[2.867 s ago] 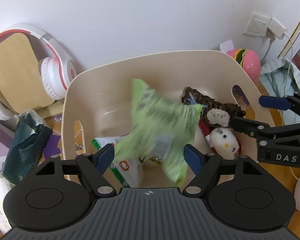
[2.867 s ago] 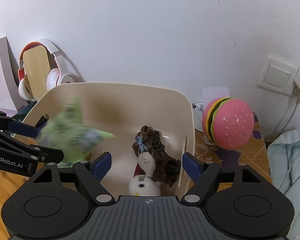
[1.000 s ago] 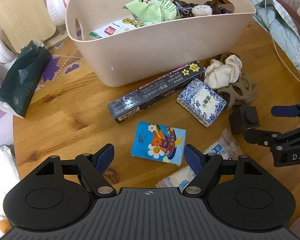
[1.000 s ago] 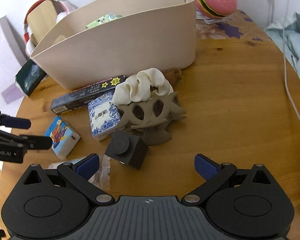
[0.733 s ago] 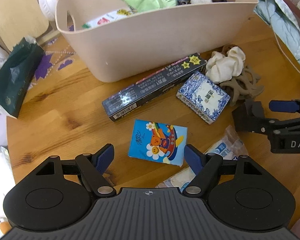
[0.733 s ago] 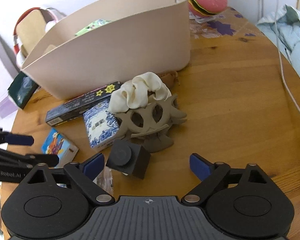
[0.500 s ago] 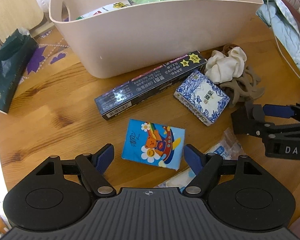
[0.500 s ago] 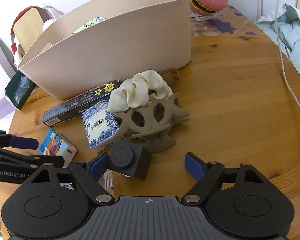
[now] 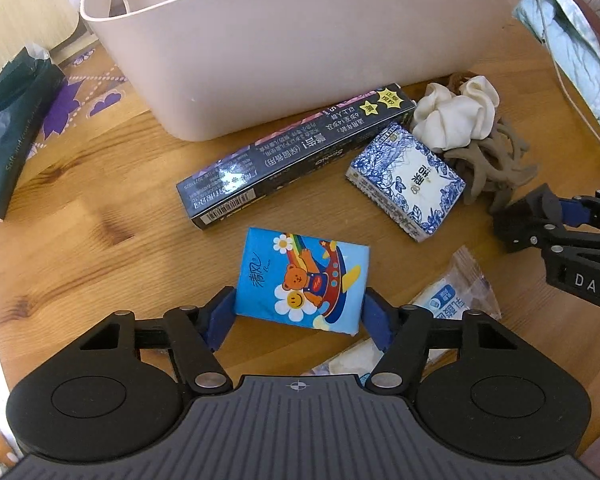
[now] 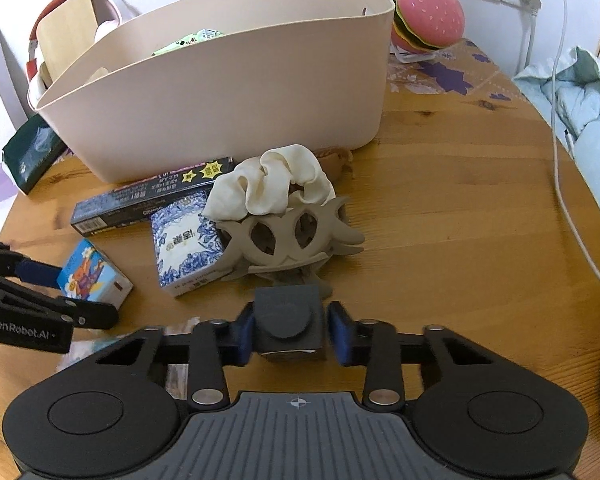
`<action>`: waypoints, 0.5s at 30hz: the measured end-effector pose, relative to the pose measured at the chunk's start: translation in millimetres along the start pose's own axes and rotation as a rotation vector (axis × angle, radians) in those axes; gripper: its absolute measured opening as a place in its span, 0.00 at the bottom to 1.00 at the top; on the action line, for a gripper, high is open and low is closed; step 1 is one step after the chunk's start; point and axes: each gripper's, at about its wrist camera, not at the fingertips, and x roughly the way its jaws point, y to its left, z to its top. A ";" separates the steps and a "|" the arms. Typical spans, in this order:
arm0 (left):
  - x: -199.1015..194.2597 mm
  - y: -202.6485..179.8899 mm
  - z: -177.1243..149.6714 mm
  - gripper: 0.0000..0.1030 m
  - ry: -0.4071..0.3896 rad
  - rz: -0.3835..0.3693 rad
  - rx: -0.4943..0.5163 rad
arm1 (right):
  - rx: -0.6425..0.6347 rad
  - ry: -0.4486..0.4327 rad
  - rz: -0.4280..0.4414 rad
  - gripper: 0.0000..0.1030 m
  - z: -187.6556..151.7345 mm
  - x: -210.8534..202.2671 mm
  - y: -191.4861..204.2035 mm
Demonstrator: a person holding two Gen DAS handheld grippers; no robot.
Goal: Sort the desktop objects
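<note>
Tissue packet point(image 9: 302, 280), blue with a cartoon bear, lies flat on the round wooden table point(image 9: 100, 216), and the left gripper point(image 9: 298, 316) is around its near end. The jaws are closing; the left pad point(image 9: 220, 316) is at the edge of the packet, and the right pad looks to be just beside the other edge, so I cannot tell if the packet is really pressed. The right gripper point(image 10: 292, 334) has a small dark grey block point(image 10: 290, 320) between its blue pads. These jaws are closing too; the left pad seems to touch the block, while on the right side a thin gap is visible.

Behind the block stands a grey claw hair clip point(image 10: 288, 240), with a cream scrunchie point(image 10: 272, 186) resting on top of it. A blue-and-white patterned tissue pack point(image 10: 186, 246) is just beside the clip, touching a long dark box point(image 10: 148, 200) that lies against the beige bin point(image 10: 228, 112). The bin holds a green packet point(image 10: 188, 42). A clear wrapped packet point(image 9: 452, 292) lies near the left gripper.
</note>
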 end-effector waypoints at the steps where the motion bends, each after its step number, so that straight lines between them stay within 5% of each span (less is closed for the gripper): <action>1: -0.2 0.5 -0.2 0.65 -0.001 -0.002 -0.003 | -0.006 -0.002 0.001 0.39 -0.8 -0.3 -0.2; 4: -1.2 1.5 -0.7 0.65 -0.002 -0.007 -0.012 | -0.026 -0.003 0.005 0.29 -3.1 -1.1 0.9; 15: -11.2 3.5 -1.3 0.65 -0.034 -0.023 -0.035 | -0.048 -0.004 0.033 0.28 -9.3 -15.4 -2.7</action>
